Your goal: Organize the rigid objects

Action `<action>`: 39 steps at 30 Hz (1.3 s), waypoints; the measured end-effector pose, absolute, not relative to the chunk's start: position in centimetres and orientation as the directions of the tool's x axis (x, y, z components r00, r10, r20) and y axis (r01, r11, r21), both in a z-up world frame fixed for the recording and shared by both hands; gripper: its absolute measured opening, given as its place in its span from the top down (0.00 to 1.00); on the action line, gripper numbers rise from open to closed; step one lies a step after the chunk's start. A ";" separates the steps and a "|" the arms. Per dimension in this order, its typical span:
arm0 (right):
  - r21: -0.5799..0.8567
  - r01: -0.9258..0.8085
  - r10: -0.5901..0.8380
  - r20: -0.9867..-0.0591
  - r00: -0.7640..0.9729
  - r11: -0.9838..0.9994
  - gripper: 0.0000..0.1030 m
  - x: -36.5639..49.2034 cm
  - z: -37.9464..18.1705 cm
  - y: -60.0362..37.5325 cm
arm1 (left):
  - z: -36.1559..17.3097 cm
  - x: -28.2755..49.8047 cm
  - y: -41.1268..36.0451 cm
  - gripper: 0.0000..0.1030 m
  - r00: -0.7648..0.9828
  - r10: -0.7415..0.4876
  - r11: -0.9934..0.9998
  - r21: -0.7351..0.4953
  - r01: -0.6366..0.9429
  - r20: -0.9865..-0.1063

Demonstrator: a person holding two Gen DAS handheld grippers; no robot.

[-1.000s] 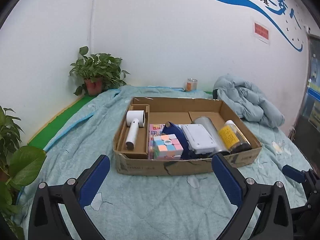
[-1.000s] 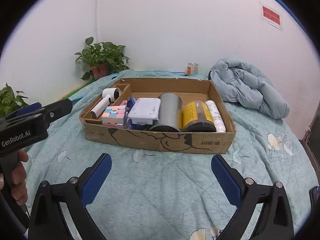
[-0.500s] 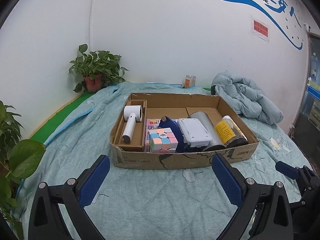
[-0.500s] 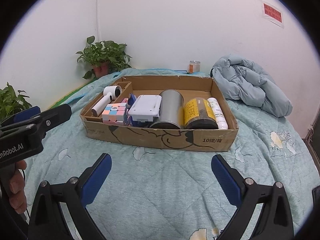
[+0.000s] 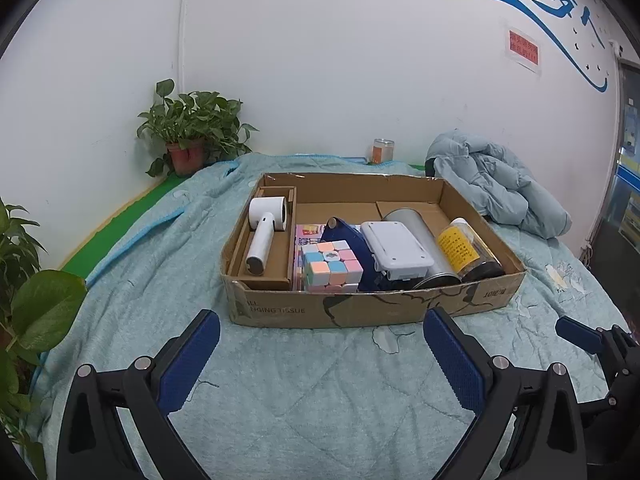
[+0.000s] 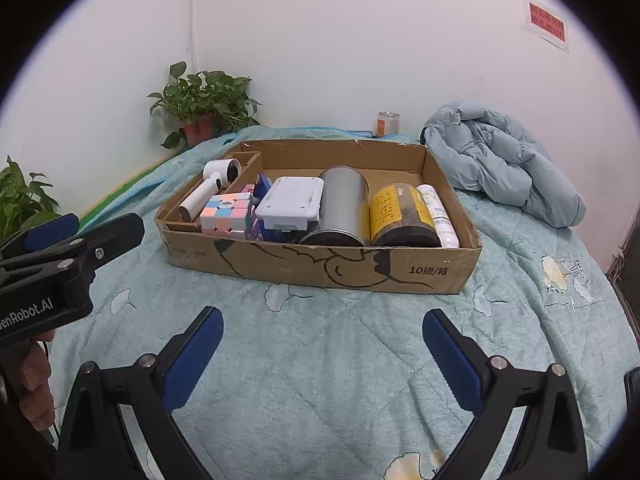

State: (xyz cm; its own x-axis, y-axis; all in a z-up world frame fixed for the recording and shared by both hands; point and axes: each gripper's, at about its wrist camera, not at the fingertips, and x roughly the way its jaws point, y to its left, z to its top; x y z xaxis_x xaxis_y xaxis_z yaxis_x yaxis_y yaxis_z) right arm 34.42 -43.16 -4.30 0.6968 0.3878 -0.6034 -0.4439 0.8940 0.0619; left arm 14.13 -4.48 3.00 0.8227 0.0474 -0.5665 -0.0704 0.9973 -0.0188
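A shallow cardboard box point(image 5: 360, 310) point(image 6: 400, 272) sits on the teal quilt. It holds a white handheld device point(image 5: 266, 226) point(image 6: 208, 192), a pastel puzzle cube point(image 5: 332, 266) point(image 6: 228, 214), a white flat gadget point(image 5: 396, 248) point(image 6: 292, 202) on a dark blue thing, a silver canister point(image 5: 424, 232) point(image 6: 344, 204), a yellow-labelled jar point(image 5: 464, 246) point(image 6: 400, 216) and a white bottle point(image 6: 438, 216). My left gripper point(image 5: 320, 356) hovers open in front of the box, holding nothing. My right gripper point(image 6: 322, 350) is open and empty too, also short of the box.
A potted plant point(image 5: 188, 132) stands in the back corner, and more leaves point(image 5: 24, 280) crowd the left edge. A small orange-labelled jar point(image 5: 382, 151) sits by the wall. A crumpled light-blue jacket point(image 5: 496, 188) lies right of the box. A hand point(image 6: 36, 376) grips the left tool.
Both grippers have drawn back slightly and risen, so the box sits a little farther off and higher in view. Nothing in the box has moved.
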 end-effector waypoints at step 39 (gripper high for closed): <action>0.052 -0.458 0.387 -0.622 0.681 0.888 0.03 35.8 -5.3 -43.0 | 0.9 16.0 -4.4 0.00 0.788 0.057 0.998 0.004 -0.069 -0.613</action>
